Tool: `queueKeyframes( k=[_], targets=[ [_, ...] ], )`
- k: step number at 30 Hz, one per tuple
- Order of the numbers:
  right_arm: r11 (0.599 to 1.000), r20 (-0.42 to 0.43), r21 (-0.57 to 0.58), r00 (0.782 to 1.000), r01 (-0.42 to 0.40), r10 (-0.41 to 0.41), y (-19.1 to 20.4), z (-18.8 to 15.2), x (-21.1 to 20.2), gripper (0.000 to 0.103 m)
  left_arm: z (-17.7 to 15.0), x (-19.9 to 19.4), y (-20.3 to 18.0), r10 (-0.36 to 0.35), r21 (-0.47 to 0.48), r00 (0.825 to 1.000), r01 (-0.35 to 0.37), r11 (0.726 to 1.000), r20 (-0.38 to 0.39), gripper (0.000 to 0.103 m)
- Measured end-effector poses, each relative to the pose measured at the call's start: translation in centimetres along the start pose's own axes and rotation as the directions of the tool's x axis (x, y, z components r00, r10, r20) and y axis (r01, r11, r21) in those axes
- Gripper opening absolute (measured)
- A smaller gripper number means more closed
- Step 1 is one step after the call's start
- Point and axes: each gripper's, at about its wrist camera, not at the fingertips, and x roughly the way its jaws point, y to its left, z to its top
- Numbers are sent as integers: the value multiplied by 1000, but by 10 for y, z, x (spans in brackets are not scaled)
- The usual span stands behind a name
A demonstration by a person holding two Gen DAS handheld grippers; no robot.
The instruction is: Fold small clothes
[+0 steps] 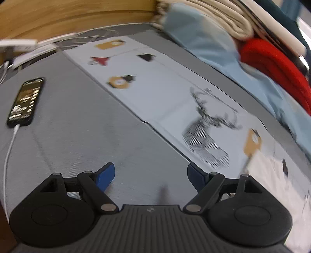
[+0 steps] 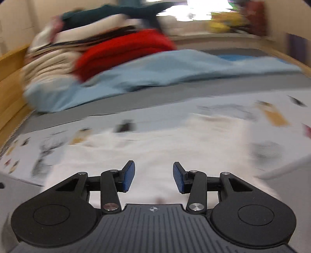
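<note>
Left wrist view: the left gripper hovers over a grey surface, its blue pads spread wide with nothing between them. A pale printed cloth, bearing a dark stag motif and small orange, red and black figures, lies flat and runs from the far left to the near right. On the near right, a white garment rests on this cloth, blurred. To the left lies a phone with a lit screen and a white cable plugged into its near end. At the far right sits a light blue fabric, with a stack of folded cream and red textiles on it.

Right wrist view: the right gripper is held above the white garment, jaws partly open and empty; no pad touches the fabric. The garment lies on the printed cloth, near and central. Beyond it, the light blue fabric and the red and cream stack appear, heavily blurred. A wooden edge borders the far left.
</note>
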Motion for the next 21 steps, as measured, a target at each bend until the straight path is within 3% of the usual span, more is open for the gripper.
queueKeyframes(
  k=[7,11,16,21],
  targets=[
    [988,-63,86,991,125,-120,-88,-57,-55,46,-33,-1,-54,-83,191,996,85,978,-20,86],
    [994,-84,107,996,38,-29,-103,-64,-60,46,-57,-5,-77,-134,292,990,144,946,-53,86],
    [998,-102,44,994,55,-50,-116,-75,-79,48,-92,-21,-78,-196,366,975,222,904,-108,86],
    [994,-139,102,990,49,-35,-138,-110,-116,51,-130,-53,-55,-259,366,951,303,880,-166,86]
  ],
)
